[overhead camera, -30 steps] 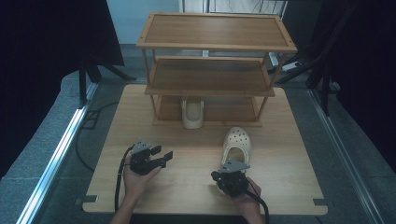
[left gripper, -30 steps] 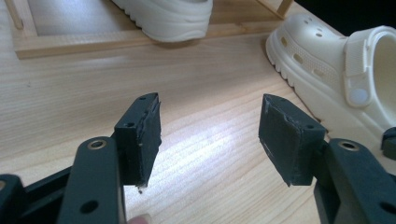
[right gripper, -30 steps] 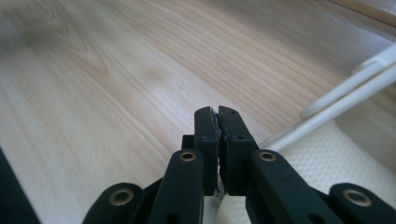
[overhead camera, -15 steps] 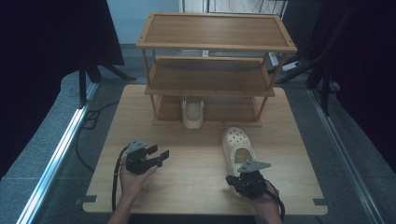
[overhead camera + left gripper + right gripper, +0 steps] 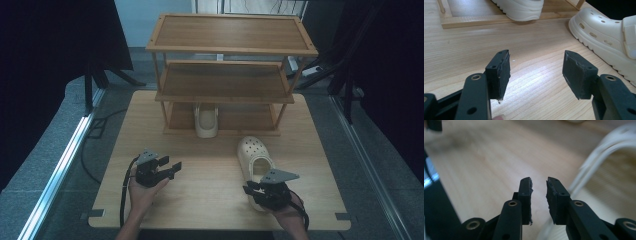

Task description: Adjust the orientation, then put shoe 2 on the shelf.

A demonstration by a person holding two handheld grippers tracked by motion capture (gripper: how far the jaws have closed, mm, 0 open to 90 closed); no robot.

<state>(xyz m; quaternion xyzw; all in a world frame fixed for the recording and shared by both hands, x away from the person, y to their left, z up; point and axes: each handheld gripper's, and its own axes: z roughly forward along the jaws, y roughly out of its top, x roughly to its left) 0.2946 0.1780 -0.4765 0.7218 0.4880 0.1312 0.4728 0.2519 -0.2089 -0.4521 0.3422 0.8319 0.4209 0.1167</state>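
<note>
While the left gripper [image 5: 172, 167] idles agape, the right gripper [image 5: 248, 188], seemingly almost clenched on nothing, nears the clog [image 5: 256, 167] for shelving.

Left gripper [image 5: 536, 72] agape — right gripper [image 5: 539, 195] seemingly narrower

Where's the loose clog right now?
In the high view the clog lies on the table, right of centre, just in front of the rack, with its heel end under the right claw.
</note>
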